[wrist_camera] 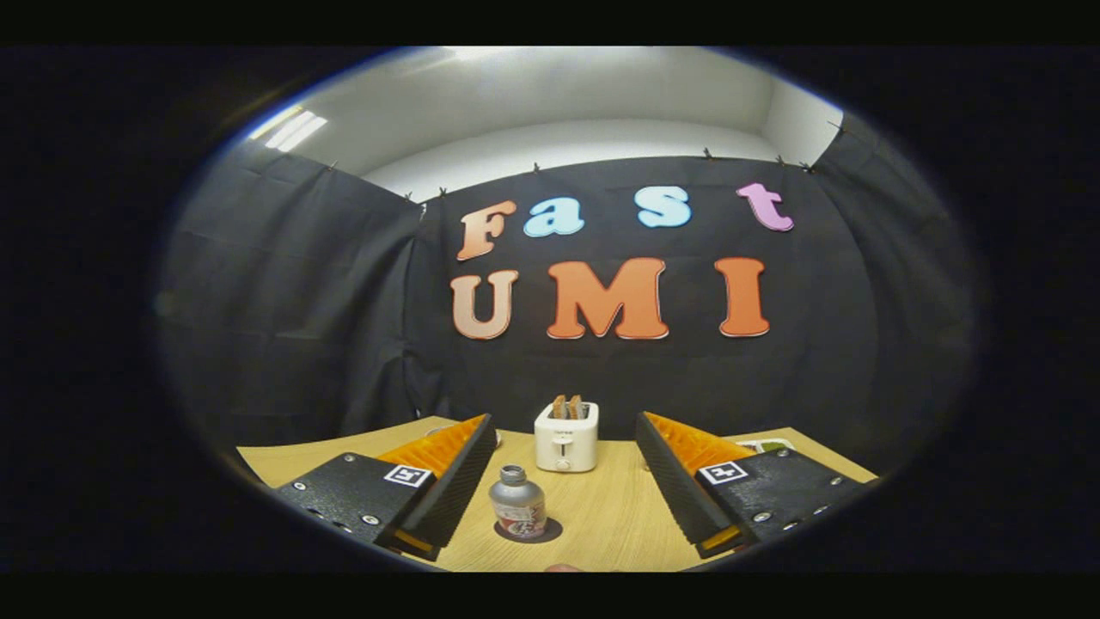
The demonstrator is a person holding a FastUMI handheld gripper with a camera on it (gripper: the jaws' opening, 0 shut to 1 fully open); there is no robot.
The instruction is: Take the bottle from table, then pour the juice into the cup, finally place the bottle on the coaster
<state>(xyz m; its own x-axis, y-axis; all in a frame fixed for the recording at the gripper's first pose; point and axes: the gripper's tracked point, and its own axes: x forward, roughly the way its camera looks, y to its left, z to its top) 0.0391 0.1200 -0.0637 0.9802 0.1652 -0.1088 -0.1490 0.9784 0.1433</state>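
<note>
1. Black cloth hangs behind a pale wooden table (601,516), with white wall and ceiling above the cloth.
2. On the left, 1 finger (447,481) of the gripper (565,483) angles inward over the table; it touches nothing.
3. Just right of that finger stands the bottle (517,505), a small silvery one with a narrow neck and a label band. It is upright, long axis vertical, and it rests on a dark round coaster (546,531) whose rim shows around its base.
4. Beyond the bottle, farther along the table, sits a white toaster (565,440) with 2 slices of toast (567,407) poking out of the top.
5. On the right, the other finger (679,486) stands well apart from the bottle. The jaws are spread wide and hold nothing.
6. The relation that matters: the bottle lies between the fingers, nearer the left one, and low and slightly ahead of the tips.
7. Judging by the bottle already sitting on the coaster with the fingers off it, the placing step looks complete. I cannot make out the cup, so whether the juice was poured is unclear.
</note>
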